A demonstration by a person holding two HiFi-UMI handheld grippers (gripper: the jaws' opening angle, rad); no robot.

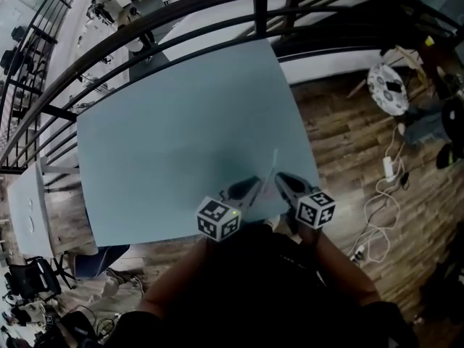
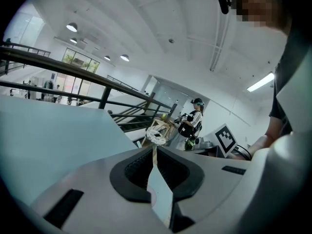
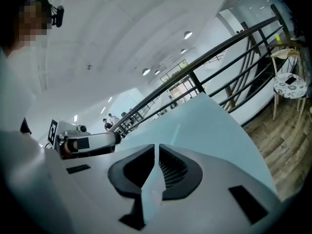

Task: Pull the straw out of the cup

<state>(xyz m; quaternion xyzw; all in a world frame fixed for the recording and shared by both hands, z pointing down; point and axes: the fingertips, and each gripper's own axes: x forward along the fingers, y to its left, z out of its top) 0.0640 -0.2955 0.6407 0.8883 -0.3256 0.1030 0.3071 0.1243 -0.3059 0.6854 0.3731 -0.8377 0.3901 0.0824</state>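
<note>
A thin pale straw lies flat on the light blue table, near its front right corner; in the right gripper view the straw is a faint line on the tabletop ahead of the jaws. No cup shows in any view. My left gripper and right gripper hover side by side at the front edge, the straw's near end between them. The left gripper has its jaws closed together with nothing in them. Likewise the right gripper is shut and empty.
A black railing runs behind the table. To the right is wooden floor with white cables and a small round patterned table. A person stands far off beside a wooden stand.
</note>
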